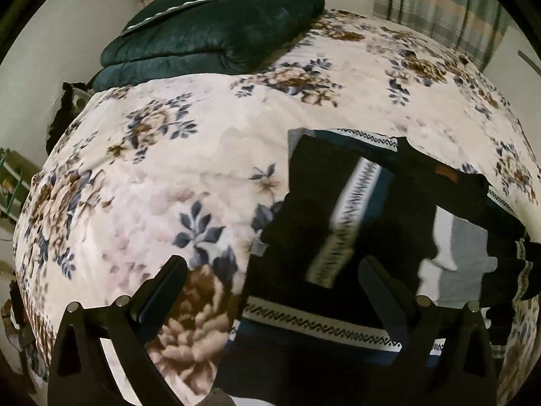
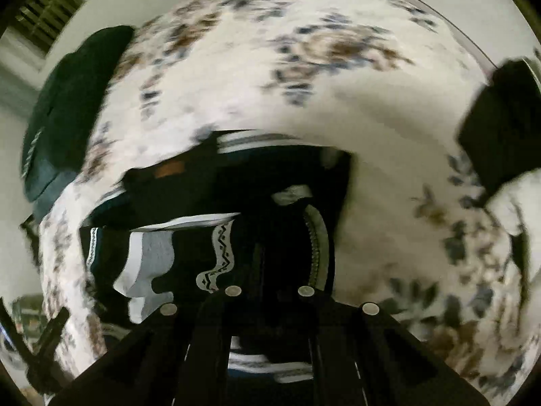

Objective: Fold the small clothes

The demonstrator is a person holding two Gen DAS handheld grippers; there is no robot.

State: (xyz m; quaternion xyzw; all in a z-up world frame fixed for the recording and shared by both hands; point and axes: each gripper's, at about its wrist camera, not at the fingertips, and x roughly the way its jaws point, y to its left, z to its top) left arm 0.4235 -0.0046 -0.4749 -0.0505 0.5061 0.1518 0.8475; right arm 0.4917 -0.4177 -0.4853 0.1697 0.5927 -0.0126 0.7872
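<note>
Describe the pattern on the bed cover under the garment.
Cream bed cover with brown and blue-grey flowers; clearest in the left wrist view.

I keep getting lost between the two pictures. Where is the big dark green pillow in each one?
Left wrist: the green pillow lies top centre-left, at the far end of the flowery blanket.
Right wrist: it sits at the left edge, blurred.
Shared landmark: the small brown patch on the black clothes.

floral bedspread, green quilt, striped curtains
</note>
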